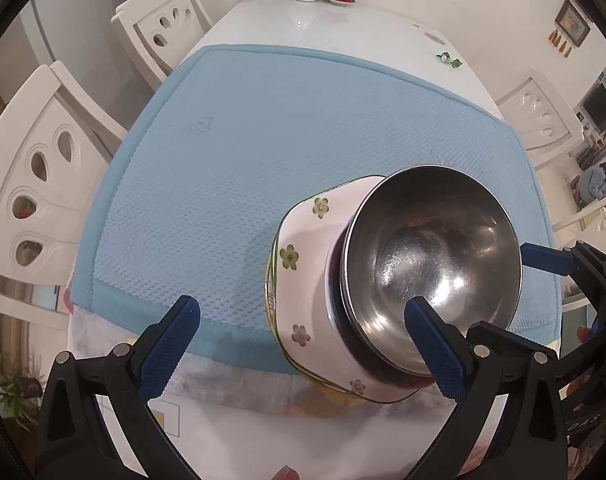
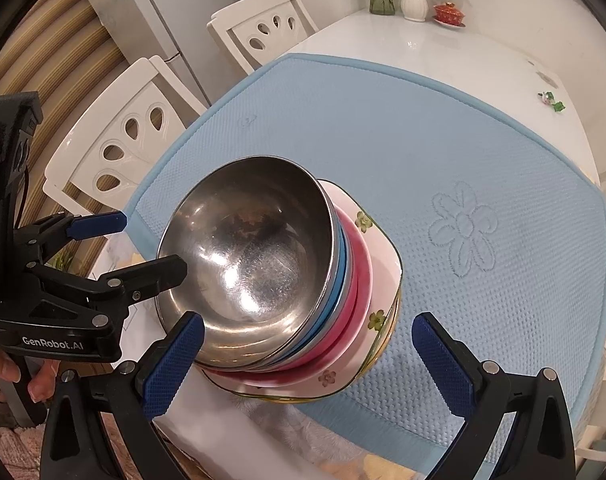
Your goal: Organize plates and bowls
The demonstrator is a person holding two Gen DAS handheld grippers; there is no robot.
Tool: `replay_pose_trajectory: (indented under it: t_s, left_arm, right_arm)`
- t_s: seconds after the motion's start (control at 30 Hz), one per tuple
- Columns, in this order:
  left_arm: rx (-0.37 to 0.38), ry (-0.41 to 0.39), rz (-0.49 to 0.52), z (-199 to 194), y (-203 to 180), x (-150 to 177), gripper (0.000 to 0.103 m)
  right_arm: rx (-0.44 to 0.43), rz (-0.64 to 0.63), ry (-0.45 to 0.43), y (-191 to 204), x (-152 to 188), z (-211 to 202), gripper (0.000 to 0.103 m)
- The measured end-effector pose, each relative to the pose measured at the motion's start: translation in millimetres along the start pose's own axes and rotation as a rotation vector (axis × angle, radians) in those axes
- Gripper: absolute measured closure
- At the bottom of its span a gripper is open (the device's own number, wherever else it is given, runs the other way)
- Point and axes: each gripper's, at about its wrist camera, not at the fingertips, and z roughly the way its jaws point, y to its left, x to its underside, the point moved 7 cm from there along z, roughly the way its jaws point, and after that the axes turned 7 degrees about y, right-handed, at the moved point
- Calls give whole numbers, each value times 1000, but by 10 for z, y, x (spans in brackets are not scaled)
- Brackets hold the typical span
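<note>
On the bench mat [image 1: 287, 128], bowls [image 2: 259, 248] sit stacked between my wide-open, empty right tool [image 2: 307, 344] and left tool [image 1: 303, 320], so nothing looks left.

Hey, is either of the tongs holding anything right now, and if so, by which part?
Nothing is held. The left tongs and right tongs are both open around the stack of bowls, gripping nothing.

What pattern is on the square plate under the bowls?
The square plate is white with small green and pink flowers; the right wrist view shows it best.
</note>
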Motion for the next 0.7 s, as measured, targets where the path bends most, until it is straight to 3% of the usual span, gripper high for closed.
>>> replay_pose_trajectory:
  t_s: [0.7]
  left_arm:
    - [15, 18, -26, 29, 61, 6, 1]
  right_arm:
    - [-6, -5, 14, 35, 6, 35, 0]
